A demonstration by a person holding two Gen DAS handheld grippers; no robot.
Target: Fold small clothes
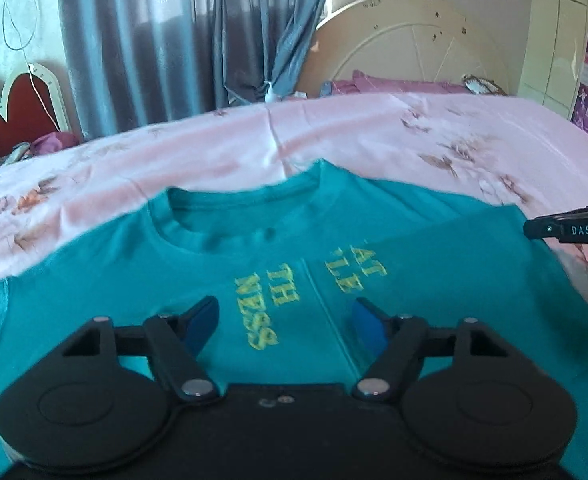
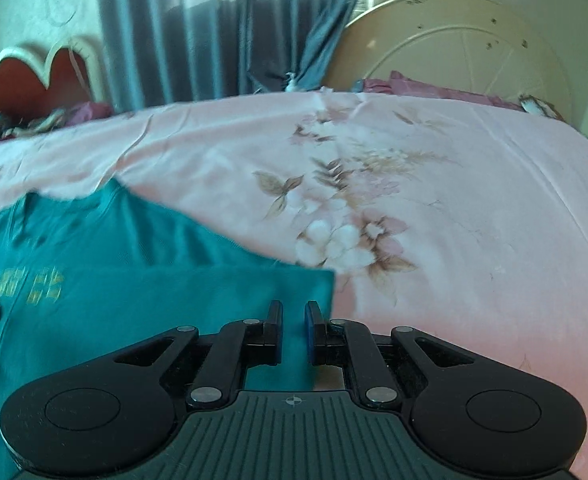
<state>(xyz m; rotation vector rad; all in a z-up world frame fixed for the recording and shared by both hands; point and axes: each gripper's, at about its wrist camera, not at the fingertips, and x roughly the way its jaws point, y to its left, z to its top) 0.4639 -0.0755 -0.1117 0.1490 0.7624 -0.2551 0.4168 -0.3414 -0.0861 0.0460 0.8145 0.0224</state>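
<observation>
A teal T-shirt (image 1: pixel 198 280) lies flat on a bed covered by a pink flowered sheet (image 2: pixel 434 184), its neck opening toward the far side and yellow lettering (image 1: pixel 262 312) across the chest. One side of it has been folded in over the front, leaving a straight crease that runs down through the lettering. The left tongs (image 1: pixel 284 322) hover just above the chest of the shirt, released, their blue pads spread well apart with the lettering and the crease showing between them and no cloth caught. The right tongs (image 2: pixel 293 330) sit at the folded side, near the shirt's outer edge where teal meets pink; their pads are drawn almost together with only a narrow slit between, and as far as I can make out through the blur nothing is pinched in it, the cloth simply lying below. In the left view the tip of the right tongs shows at the far right, over the shoulder end of the fold. Beyond the collar and off to the right of the shirt the sheet stretches open and smooth, with wide room on that side. A round pale headboard (image 1: pixel 414 52) and grey curtains (image 1: pixel 154 40) stand behind the far edge of the bed, well apart from the shirt.
</observation>
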